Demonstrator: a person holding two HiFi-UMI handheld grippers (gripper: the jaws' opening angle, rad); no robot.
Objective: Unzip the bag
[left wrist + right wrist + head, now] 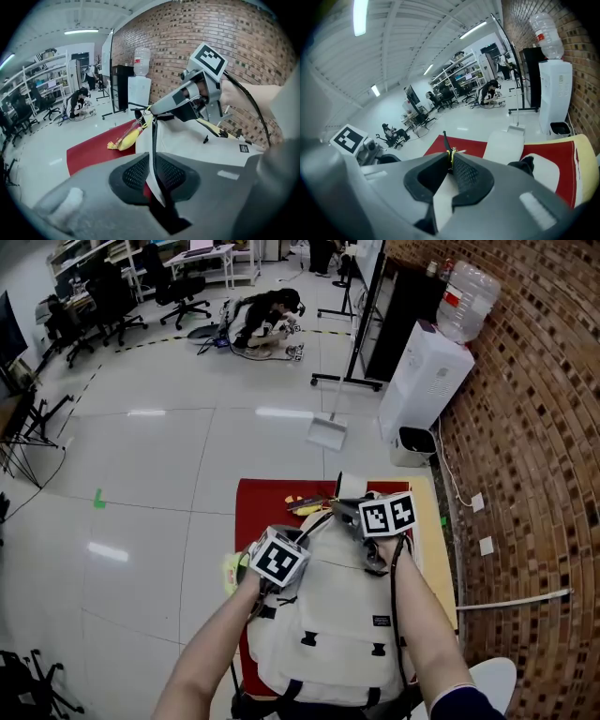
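A cream backpack (337, 634) with black straps lies on the red-covered table (265, 495). My left gripper (300, 540) is at the bag's upper left corner. In the left gripper view it (153, 171) is shut on a fold of the bag's cream fabric (157, 190) beside the dark zipper line (153, 140). My right gripper (332, 508) is at the bag's top end. Seen from the left gripper, its tip (151, 112) sits at the top of that zipper line. In its own view the right gripper (450, 164) is shut on the yellowish zipper pull (450, 156).
A yellow toy (127, 139) and small yellow items (305, 506) lie on the red cloth beyond the bag, with a white object (352, 486) at the table's far edge. A water dispenser (427, 381) and a brick wall (534, 427) stand to the right. A person (267, 317) crouches far off.
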